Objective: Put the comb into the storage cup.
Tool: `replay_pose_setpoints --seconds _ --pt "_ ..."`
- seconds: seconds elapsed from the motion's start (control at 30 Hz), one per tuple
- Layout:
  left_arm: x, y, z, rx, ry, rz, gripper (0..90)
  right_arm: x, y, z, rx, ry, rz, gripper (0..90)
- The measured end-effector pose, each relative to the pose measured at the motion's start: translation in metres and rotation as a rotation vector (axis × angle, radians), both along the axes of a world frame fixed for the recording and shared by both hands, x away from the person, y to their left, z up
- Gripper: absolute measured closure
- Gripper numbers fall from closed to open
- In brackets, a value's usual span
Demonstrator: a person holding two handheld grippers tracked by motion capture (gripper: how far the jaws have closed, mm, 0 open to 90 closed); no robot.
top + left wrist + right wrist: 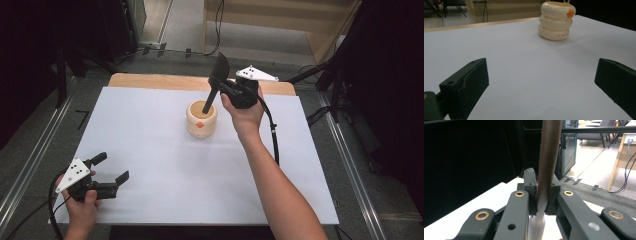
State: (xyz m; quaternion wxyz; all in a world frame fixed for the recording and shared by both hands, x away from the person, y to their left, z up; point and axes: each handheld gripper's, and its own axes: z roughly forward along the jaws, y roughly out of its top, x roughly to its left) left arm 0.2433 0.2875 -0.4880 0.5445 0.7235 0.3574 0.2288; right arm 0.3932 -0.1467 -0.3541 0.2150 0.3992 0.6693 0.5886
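A cream ridged cup [202,120] with a small orange mark stands on the white mat [150,150] behind its middle. In the left gripper view the cup [556,21] stands far ahead. A dark spatula [216,82] leans with its broad blade up and its lower end inside the cup. My right gripper [221,90] is shut on the spatula's shaft just above the cup's rim. Close up, the jaws of the right gripper [541,192] pinch the brown shaft [548,162]. My left gripper [111,167] rests open near the mat's front left corner, its fingers [466,85] wide apart over bare mat.
The mat lies on a wooden table whose back edge [165,80] shows behind it. Metal rails [30,165] run along both sides on the floor. A cable [274,137] trails from the right gripper along the forearm.
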Motion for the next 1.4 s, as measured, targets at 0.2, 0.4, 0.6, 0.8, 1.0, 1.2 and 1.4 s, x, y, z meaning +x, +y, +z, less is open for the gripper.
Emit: replay_pose_setpoints --seconds 0.2,0.4,0.6,0.8,1.0,1.2,1.4 --pt "0.0 0.0 0.0 0.001 0.001 -0.002 0.0 0.004 0.006 -0.006 -0.013 0.01 0.004 81.8" --pt "0.0 0.0 0.0 0.002 0.0 -0.001 0.0 0.006 0.011 -0.012 -0.013 0.028 0.005 81.8" --pt "0.0 0.0 0.0 0.004 0.001 -0.002 0.0 0.008 0.016 -0.023 -0.009 0.042 -0.002 81.8" --pt "0.0 0.0 0.0 0.005 0.002 0.0 0.0 0.012 0.017 -0.035 -0.004 0.065 -0.006 81.8" --pt "0.0 -0.001 0.0 0.014 0.002 0.001 0.0 0.014 0.021 -0.044 -0.003 0.084 -0.006 81.8" --pt "0.0 -0.001 0.0 0.013 0.002 0.0 0.0 0.016 0.021 -0.055 0.016 0.111 -0.016 81.8" --pt "0.0 -0.001 0.0 0.013 0.002 0.0 0.0 0.018 0.023 -0.066 0.022 0.137 -0.022 81.8"
